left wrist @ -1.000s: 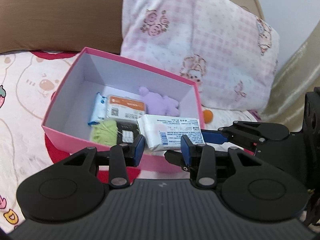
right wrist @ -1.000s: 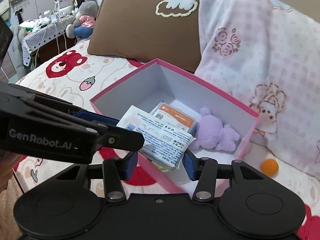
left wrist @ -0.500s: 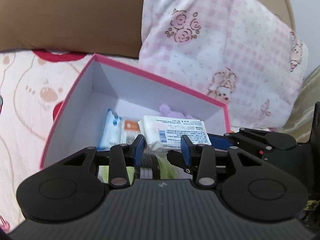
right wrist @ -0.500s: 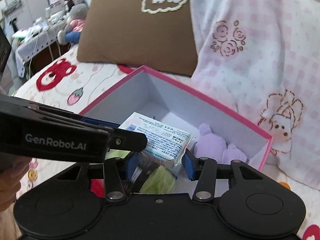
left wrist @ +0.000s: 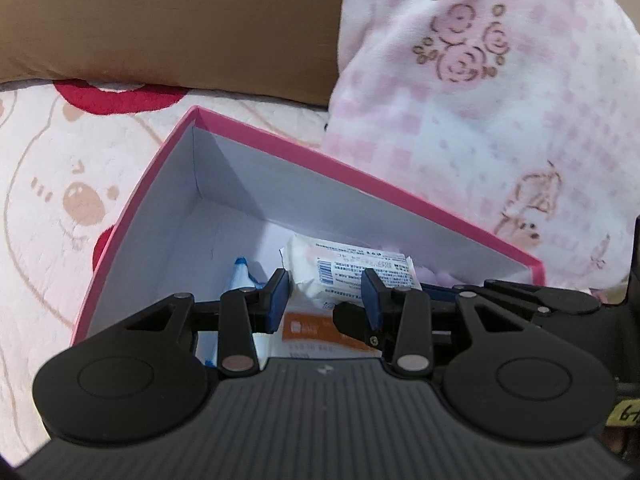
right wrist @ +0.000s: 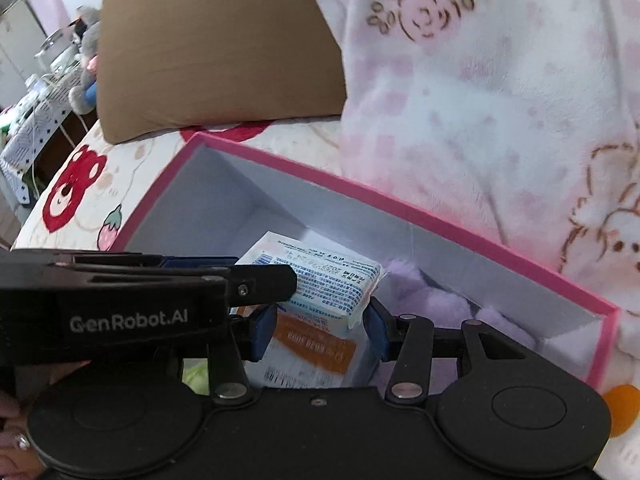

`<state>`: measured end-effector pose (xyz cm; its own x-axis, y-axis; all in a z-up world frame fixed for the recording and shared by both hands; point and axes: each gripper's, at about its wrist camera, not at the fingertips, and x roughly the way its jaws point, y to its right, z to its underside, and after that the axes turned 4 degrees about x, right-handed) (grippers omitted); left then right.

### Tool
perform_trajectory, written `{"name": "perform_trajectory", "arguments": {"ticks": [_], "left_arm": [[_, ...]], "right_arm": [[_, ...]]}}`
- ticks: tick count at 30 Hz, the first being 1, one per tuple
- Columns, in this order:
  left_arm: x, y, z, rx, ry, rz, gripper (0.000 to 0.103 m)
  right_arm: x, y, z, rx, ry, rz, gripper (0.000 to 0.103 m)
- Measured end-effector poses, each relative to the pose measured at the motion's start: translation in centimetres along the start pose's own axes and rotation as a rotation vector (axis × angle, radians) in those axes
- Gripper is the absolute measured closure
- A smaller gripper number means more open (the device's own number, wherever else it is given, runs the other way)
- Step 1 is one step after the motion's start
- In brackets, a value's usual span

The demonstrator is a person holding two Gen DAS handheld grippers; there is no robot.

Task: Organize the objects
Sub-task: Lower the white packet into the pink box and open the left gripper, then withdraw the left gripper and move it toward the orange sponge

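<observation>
A white tissue pack (left wrist: 352, 268) hangs low inside the pink box (left wrist: 360, 184), over an orange-and-white packet (left wrist: 316, 328). My left gripper (left wrist: 324, 300) is shut on the pack's left end. One of its fingers (right wrist: 264, 284) lies across the top of the pack (right wrist: 320, 276). My right gripper (right wrist: 320, 330) is shut on the pack's near end, its pads on either side. A purple plush toy (right wrist: 440, 296) lies in the box's right half. A blue-and-white packet (left wrist: 240, 276) sits at the left, and a bit of green (right wrist: 196, 376) shows below.
The box (right wrist: 400, 204) rests on a bear-print bedsheet (left wrist: 60, 200). Behind it lean a brown pillow (left wrist: 160, 20) and a pink checked pillow (left wrist: 480, 100). An orange ball (right wrist: 622, 404) lies right of the box. A cluttered table with plush toys (right wrist: 84, 80) stands far left.
Both grippers have carried the white pack forward and down, from above the box's near edge to low inside it. Both grips are unchanged.
</observation>
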<state>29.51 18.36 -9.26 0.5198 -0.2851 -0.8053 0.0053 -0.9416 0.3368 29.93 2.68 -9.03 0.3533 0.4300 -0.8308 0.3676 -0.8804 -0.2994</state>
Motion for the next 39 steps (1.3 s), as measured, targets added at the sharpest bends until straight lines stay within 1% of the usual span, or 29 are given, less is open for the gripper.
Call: {"name": "perform_trajectory", "arguments": {"ticks": [3,6,10,13,16,22,25,29,35,36,37,39], "left_arm": [[0.8,-0.3,-0.4,-0.022,-0.026,-0.002,0.066],[1.0,-0.1,-0.3,-0.011,-0.017,-0.017,0.066],[1.1,-0.5,-0.1,-0.043,-0.008,-0.021,0.066],[0.0,-0.2,-0.1,-0.03,0.002,-0.035,0.066],[-1.3,0.2,0.2,-0.013,0.013,-0.044,0.065],[-3.6,1.6,1.5,0.03,-0.013,-0.075,0.065],[-4.9,1.9,2.1,0.032,-0.018,-0.084,0.065],[-7.2,2.2,3.0,0.047,-0.006,-0.103,0.063],[-10.2,3.1,4.5,0.064,-0.031,-0.113,0.062],[-10.8,3.2,4.6,0.062,-0.025,-0.111,0.061],[-11.5,3.4,4.8,0.052,-0.012,-0.108,0.058],[-12.8,3.8,5.0,0.054,0.001,-0.1,0.055]], "right_arm": [[0.6,0.6,-0.2,0.038,-0.022,-0.016,0.05],[0.9,1.2,0.0,0.06,-0.029,-0.041,0.05],[0.6,1.2,0.0,0.047,-0.003,-0.025,0.049],[-0.4,1.1,0.3,0.019,0.004,-0.008,0.048],[-1.8,1.0,1.0,-0.005,0.006,-0.017,0.047],[-5.1,-0.3,2.6,-0.091,0.048,-0.025,0.047],[-6.6,-0.9,3.3,-0.13,0.058,-0.019,0.047],[-9.0,-1.8,4.5,-0.185,0.075,-0.012,0.046],[-12.8,-2.4,6.7,-0.239,0.103,-0.019,0.044],[-13.5,-2.4,6.9,-0.243,0.108,-0.022,0.044],[-14.1,-2.5,7.2,-0.249,0.112,-0.025,0.044],[-15.2,-2.7,7.7,-0.257,0.124,-0.021,0.044]]}}
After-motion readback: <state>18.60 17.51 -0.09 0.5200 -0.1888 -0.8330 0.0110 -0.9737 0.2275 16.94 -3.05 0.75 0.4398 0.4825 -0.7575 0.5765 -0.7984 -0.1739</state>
